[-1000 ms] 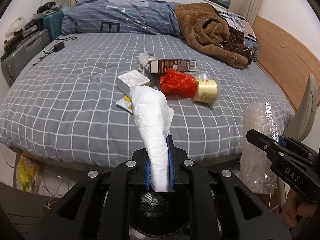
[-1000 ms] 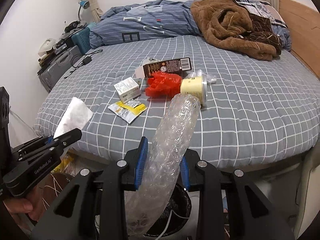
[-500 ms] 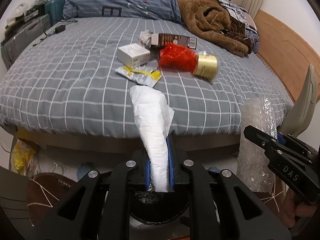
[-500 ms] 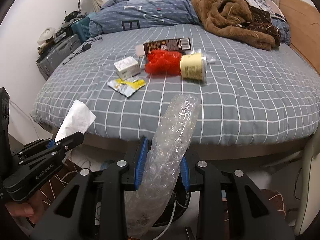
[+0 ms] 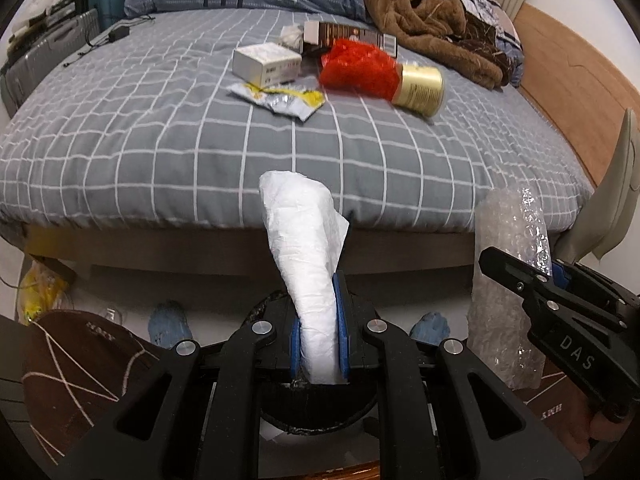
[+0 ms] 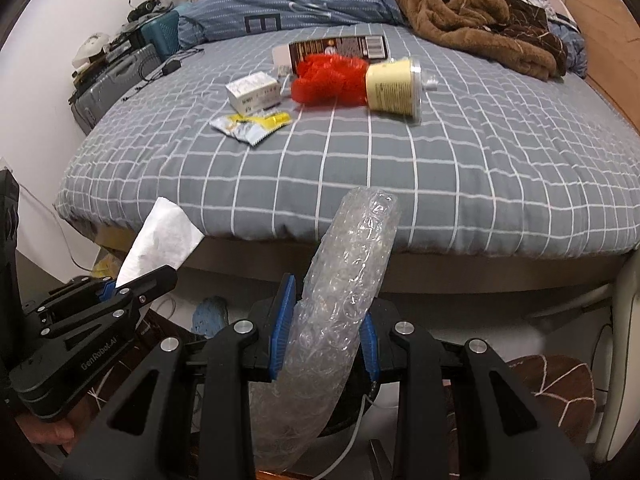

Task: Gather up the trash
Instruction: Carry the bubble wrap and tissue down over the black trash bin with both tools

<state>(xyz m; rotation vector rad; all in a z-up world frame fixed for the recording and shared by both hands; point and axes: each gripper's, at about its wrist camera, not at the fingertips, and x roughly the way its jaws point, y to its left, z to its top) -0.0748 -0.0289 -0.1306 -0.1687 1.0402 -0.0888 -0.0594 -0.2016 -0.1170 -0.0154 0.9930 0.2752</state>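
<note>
Left hand-held gripper (image 5: 320, 344) clamping white tissue (image 5: 304, 248), right hand-held gripper (image 6: 324, 340) clamping bubble wrap (image 6: 344, 292), both level.

The near half of the bed (image 6: 400, 184) lies bare, open to a reach from its front edge. Farther back, a cluster bars the middle: white box (image 6: 253, 92), yellow wrapper (image 6: 250, 126), red bag (image 6: 328, 80), cream can (image 6: 394, 86). The brown blanket (image 6: 472, 12) fills the far right corner.
</note>
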